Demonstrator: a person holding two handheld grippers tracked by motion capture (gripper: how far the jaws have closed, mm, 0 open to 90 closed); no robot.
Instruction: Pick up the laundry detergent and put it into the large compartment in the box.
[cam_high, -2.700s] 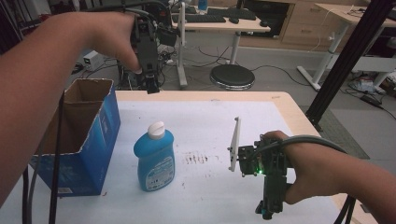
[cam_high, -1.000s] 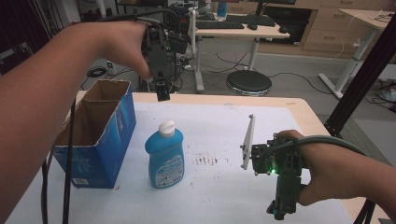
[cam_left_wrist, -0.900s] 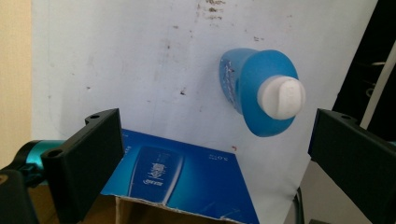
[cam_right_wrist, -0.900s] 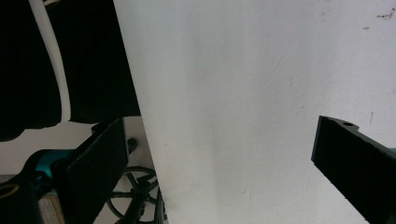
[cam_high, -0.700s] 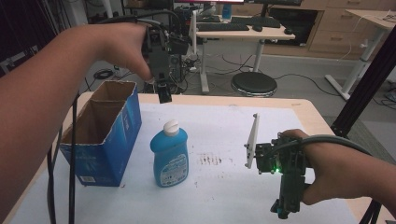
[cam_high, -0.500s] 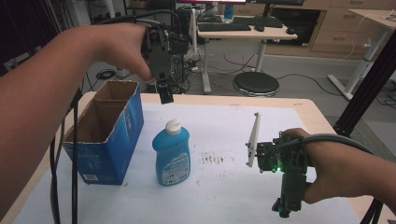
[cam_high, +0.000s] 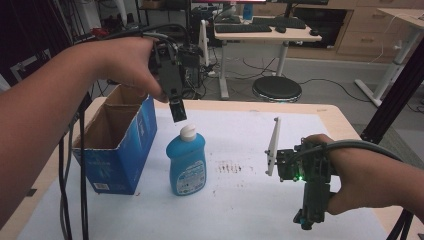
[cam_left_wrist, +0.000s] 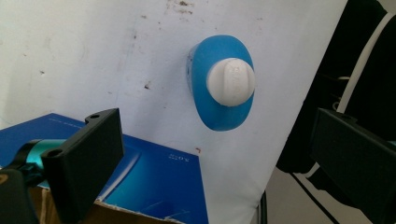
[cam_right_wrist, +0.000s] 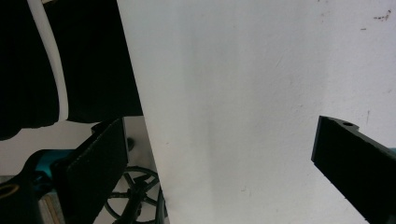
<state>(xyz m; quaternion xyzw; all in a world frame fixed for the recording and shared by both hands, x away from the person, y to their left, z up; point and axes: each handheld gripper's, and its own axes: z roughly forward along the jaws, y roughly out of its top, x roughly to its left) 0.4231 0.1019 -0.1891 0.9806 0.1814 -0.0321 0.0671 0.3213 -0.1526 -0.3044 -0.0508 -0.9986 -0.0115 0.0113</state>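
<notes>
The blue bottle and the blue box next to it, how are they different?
The blue bottle stands upright, closed by a white cap; the blue cardboard box is open-topped, flaps up. The bottle is rounded and narrower; the box is square-cornered and wider. Both are blue and rest on the white table.

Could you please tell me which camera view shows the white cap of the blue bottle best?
The left gripper view: it looks straight down on the white cap, large and unobstructed, between the open left claw jaws. The high view shows the cap small and side-on, atop the blue bottle.
</notes>
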